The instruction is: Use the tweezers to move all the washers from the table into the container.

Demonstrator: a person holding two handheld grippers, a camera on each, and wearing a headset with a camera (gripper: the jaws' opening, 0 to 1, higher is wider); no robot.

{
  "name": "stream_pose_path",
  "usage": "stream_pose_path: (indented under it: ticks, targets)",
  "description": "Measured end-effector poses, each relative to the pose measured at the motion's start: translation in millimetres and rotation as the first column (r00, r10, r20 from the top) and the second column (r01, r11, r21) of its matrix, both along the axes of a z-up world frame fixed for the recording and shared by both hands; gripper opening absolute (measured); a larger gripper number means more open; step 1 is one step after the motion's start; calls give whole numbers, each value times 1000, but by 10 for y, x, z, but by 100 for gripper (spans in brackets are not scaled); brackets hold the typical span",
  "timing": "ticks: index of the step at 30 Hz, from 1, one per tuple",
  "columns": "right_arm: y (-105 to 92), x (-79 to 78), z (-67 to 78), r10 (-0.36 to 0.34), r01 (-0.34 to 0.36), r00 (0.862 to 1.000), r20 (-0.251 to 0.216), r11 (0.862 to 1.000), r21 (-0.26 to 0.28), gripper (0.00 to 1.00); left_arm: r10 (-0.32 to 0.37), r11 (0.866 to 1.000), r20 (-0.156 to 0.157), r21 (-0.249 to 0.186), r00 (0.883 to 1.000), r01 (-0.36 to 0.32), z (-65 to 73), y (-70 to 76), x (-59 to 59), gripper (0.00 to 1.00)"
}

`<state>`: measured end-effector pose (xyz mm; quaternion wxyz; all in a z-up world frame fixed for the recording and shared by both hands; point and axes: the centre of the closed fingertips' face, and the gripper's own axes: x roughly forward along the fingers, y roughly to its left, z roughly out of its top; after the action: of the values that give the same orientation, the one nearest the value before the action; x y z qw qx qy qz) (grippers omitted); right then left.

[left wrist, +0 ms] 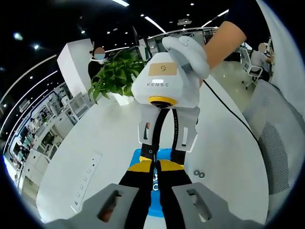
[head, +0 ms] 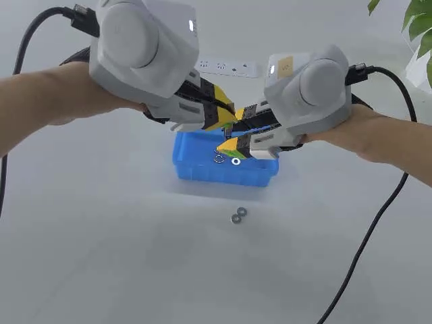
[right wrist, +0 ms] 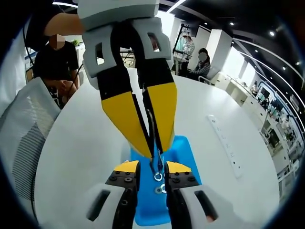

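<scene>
Both grippers meet over the blue container [head: 202, 170]. My left gripper [right wrist: 153, 151] comes in from the left, its yellow jaws shut on the thin tweezers [right wrist: 151, 143]. The tweezers point down into the container [right wrist: 183, 157]. One washer [right wrist: 157, 177] sits right at the tweezers' tip; whether it is pinched or lying in the container I cannot tell. Another washer [right wrist: 159, 190] lies inside beside it. My right gripper [right wrist: 152, 167] faces the left one, its jaws a little apart on either side of the tweezers without touching them. Two washers [head: 238, 215] lie on the table in front of the container.
A white power strip [head: 226, 67] lies at the back of the white table. A potted plant [head: 418, 27] stands at the far right. Black cables [head: 364, 250] trail from both grippers across the table. An office chair [left wrist: 281, 133] stands beyond the table's edge.
</scene>
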<state>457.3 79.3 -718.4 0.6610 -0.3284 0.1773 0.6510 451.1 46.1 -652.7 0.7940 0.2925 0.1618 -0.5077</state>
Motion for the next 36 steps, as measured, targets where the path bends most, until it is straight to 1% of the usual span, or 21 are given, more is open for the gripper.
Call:
stream_pose_path:
  ticks: [3, 6, 8, 11, 13, 15, 16, 19, 20, 22, 24, 27, 28, 30, 31, 34, 35, 36]
  targets:
    - [-31, -18, -7, -7, 7, 1000, 1, 1000, -5, 25, 0, 1000, 5, 2, 1000, 0, 20, 4, 1, 6]
    - [-68, -23, 5, -22, 22, 1000, 0, 1000, 1, 28, 0, 1000, 11, 11, 1000, 0, 42, 17, 1, 6]
    - [-95, -31, 28, -43, 43, 999, -13, 999, 21, 29, 1, 1000, 15, 18, 1000, -1, 52, 25, 1, 6]
    - [-151, -56, 43, -59, 60, 998, -31, 997, 42, 33, 4, 1000, 16, 14, 1000, -4, 91, 20, -16, 6]
    - [-197, -84, 49, -70, 72, 996, -48, 996, 54, 37, 3, 1000, 20, 17, 1000, -4, 109, 19, -32, 6]
    - [-220, -119, 78, -75, 80, 995, -61, 994, 81, 44, 6, 1000, 21, 13, 1000, -6, 112, 22, -22, 6]
    - [-239, -142, 98, -86, 93, 993, -76, 991, 100, 46, 6, 1000, 22, 13, 1000, -6, 124, 17, -39, 6]
    - [-308, -221, 106, -90, 99, 992, -88, 989, 110, 54, 8, 1000, 25, 14, 1000, -9, 166, 9, -99, 6]
    - [-330, -288, 107, -82, 95, 991, -109, 988, 119, 56, 8, 1000, 23, 14, 1000, -8, 175, 3, -124, 6]
    - [-372, -368, 97, -85, 100, 989, -121, 987, 123, 60, 10, 1000, 22, 15, 1000, -10, 185, 3, -167, 6]
    - [-417, -440, 77, -91, 106, 988, -122, 987, 124, 65, 11, 1000, 18, 14, 1000, -11, 189, 5, -203, 6]
    - [-466, -488, 53, -114, 128, 988, -106, 983, 129, 73, 11, 1000, 14, 10, 1000, -11, 191, -7, -284, 6]
    - [-493, -532, 41, -115, 128, 988, -104, 984, 127, 74, 7, 1000, 15, 14, 1000, -7, 184, -14, -321, 6]
    - [-554, -505, 14, -124, 135, 988, -95, 983, 125, 77, -1, 999, 13, 35, 1000, 1, 157, -6, -372, 6]
    - [-570, -550, 26, -129, 141, 987, -99, 982, 130, 78, -3, 999, 14, 39, 1000, 2, 154, -5, -389, 6]
    - [-617, -667, 58, -145, 165, 982, -124, 972, 165, 80, -2, 999, 17, 40, 1000, 1, 170, -6, -436, 6]
    - [-633, -723, 58, -154, 179, 977, -148, 967, 181, 81, -5, 998, 23, 55, 1000, 4, 159, -1, -455, 6]
    - [-651, -749, 44, -158, 186, 975, -158, 966, 182, 83, -6, 998, 28, 65, 1000, 4, 151, 5, -462, 6]
